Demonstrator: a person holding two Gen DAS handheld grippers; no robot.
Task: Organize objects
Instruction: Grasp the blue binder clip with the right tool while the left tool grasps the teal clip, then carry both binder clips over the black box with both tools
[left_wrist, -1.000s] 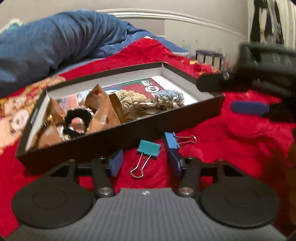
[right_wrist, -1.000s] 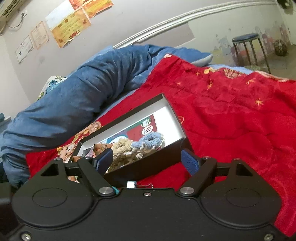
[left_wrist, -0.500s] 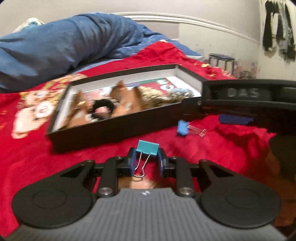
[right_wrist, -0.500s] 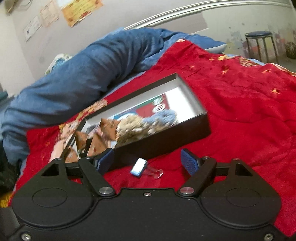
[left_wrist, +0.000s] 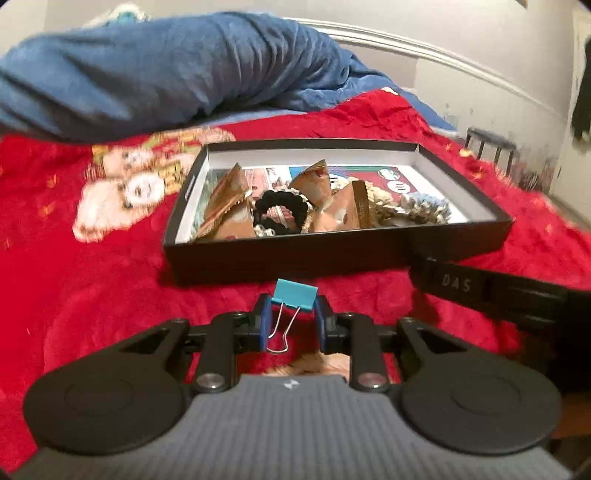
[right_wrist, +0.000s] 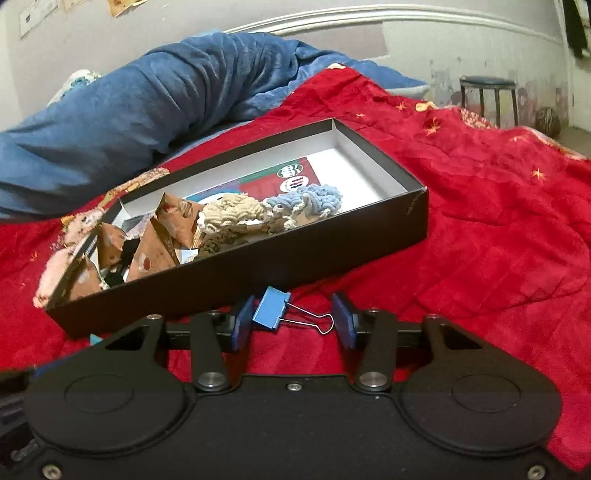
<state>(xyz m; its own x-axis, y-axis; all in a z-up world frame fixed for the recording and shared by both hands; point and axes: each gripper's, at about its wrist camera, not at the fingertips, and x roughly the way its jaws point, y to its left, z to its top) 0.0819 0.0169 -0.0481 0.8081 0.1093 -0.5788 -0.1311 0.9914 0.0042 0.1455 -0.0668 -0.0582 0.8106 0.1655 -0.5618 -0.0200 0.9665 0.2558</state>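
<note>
My left gripper is shut on a teal binder clip and holds it above the red blanket, just in front of the black box. My right gripper is open, its blue pads on either side of a blue binder clip that lies on the blanket by the box's near wall. The box holds brown paper packets, a black scrunchie, and beige and light blue scrunchies.
The red blanket covers the bed. A rolled blue blanket lies behind the box. A stool stands by the far wall. The right gripper's body shows at the right of the left wrist view.
My left gripper closed on the teal clip and lifted it off the blanket. My right gripper dropped down and forward until the blue clip lay between its open fingers.
</note>
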